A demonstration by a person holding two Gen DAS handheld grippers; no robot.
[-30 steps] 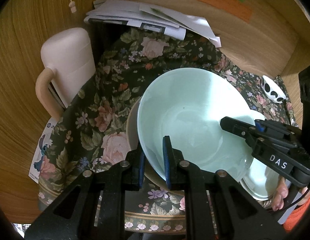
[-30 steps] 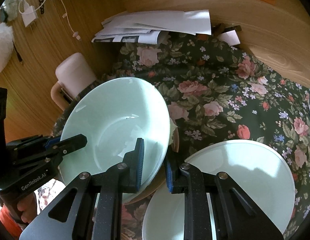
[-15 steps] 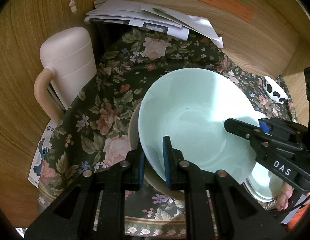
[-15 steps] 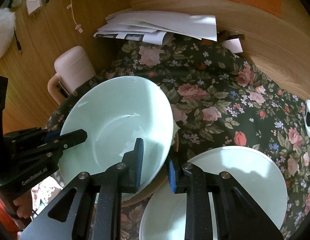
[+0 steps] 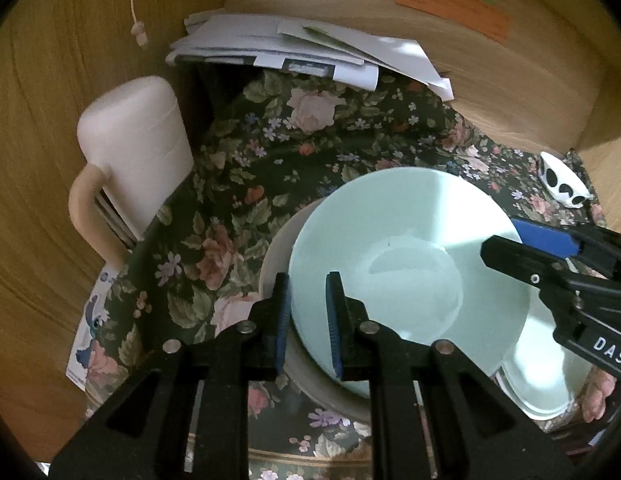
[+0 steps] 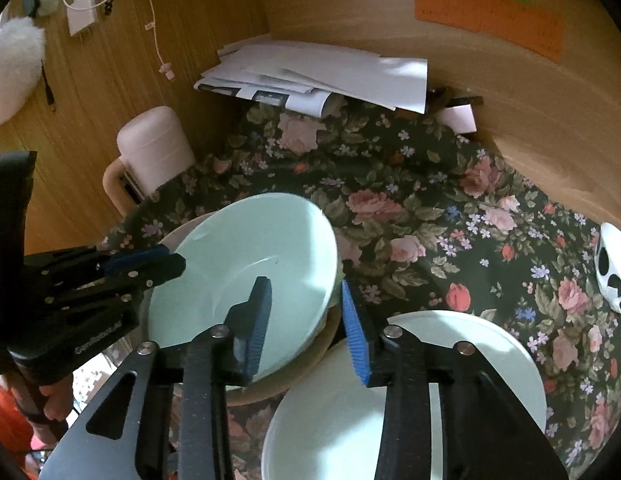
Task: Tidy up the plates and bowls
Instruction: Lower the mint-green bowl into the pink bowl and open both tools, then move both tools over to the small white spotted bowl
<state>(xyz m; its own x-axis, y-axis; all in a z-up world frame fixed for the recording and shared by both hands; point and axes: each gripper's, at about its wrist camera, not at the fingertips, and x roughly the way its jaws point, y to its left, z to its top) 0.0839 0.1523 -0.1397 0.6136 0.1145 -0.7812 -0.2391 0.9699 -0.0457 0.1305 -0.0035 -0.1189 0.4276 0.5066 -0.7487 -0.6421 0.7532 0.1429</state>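
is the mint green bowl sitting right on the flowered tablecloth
No, the mint green bowl rests inside a beige dish, which lies between it and the flowered tablecloth.

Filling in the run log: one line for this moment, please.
left gripper: shut on green bowl rim | right gripper: jaws just opening, astride rim | bowl in beige dish
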